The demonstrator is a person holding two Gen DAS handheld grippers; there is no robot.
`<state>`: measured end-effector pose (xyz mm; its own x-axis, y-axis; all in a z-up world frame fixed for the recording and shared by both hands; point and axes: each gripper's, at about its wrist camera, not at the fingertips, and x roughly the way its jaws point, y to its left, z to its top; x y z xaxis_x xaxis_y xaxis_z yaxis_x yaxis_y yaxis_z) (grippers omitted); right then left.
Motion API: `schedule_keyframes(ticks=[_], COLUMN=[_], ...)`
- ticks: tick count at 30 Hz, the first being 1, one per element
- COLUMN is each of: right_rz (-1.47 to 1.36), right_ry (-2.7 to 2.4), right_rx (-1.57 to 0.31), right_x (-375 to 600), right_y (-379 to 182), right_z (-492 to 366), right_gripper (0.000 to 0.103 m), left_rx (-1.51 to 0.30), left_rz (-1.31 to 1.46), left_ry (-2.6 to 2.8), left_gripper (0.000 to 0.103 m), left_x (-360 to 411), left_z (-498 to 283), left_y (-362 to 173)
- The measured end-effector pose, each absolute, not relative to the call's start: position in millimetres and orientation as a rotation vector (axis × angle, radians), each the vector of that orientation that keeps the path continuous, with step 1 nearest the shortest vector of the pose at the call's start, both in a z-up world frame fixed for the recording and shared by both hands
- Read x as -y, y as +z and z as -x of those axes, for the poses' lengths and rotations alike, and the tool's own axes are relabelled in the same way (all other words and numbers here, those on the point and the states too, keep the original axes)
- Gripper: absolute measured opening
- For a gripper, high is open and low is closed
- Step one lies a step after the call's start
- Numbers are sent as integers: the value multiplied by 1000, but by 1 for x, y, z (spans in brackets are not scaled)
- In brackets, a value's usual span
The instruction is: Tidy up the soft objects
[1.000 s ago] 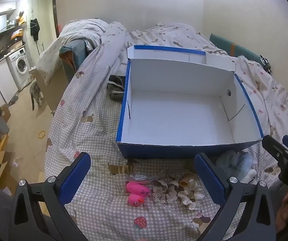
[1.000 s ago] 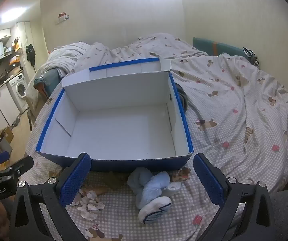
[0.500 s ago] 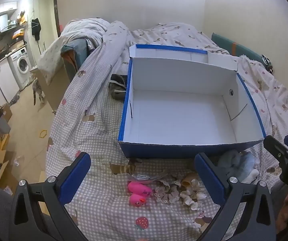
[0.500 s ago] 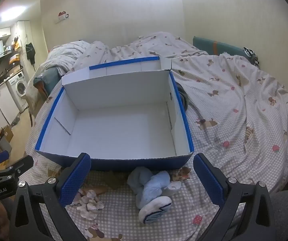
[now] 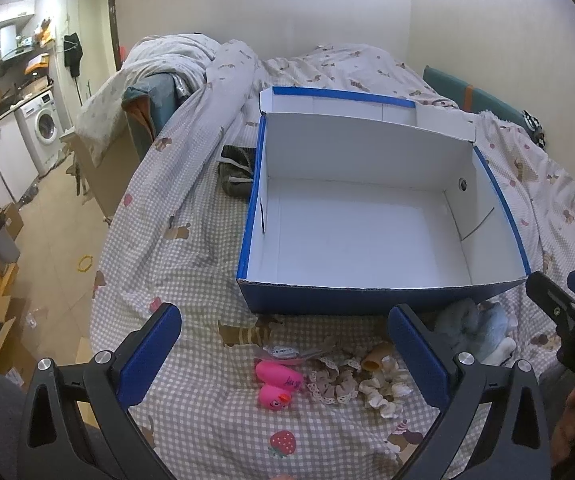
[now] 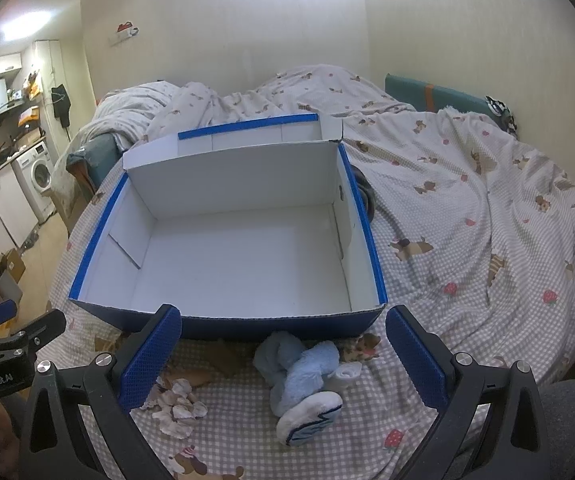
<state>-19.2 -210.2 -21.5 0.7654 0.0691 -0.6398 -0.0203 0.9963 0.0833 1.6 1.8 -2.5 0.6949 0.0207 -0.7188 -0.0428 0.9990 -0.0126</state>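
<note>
Nothing sits in the box yet; both claws gape, pink toys, frilly pieces and blue plush waiting before it.

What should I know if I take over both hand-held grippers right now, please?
Left hand-held gripper: open, holding nothing, above the pink toys and lace scrunchies.
Right hand-held gripper: open, holding nothing, above the blue plush slippers.
Box: open on the bed, nothing inside.
Done: nothing packed yet.
Left: all the soft items lie on the bed in front of the box; move them in.
</note>
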Motion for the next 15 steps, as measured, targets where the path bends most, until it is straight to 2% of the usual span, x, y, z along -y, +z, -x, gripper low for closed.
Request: schedule_keyframes(ticks=[15], right_rz=[-69], right_ry=[50], right_rx=[-690], right_x=[209], right_y=[-20], right_z=[20], right_gripper=[103], left_rx=[-798], left_rz=[27], left_ry=[28], left_gripper=[103], left_x=[0], left_z=[-1], left_y=[-4])
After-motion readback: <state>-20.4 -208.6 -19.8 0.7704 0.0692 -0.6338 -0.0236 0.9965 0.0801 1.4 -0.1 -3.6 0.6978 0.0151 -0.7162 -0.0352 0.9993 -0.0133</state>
